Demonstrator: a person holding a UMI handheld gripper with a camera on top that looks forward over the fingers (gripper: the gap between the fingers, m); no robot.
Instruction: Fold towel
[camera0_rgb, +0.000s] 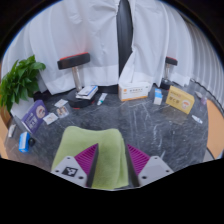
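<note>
A light green towel (100, 148) lies on the dark marbled table (150, 128), just ahead of and between my fingers. It looks folded over, with a crease running along its right part. My gripper (112, 166) is low over the towel's near end. Its fingers stand wide apart with the magenta pads (88, 160) on either side of the cloth. The towel fills the gap between them and its near edge is hidden below my fingers.
Small boxes and packets line the far side of the table: a white box (135, 92), a yellow box (181, 98), a purple box (36, 113) and a blue item (24, 140). A green plant (20, 80) stands at the left. White curtains (90, 30) hang behind.
</note>
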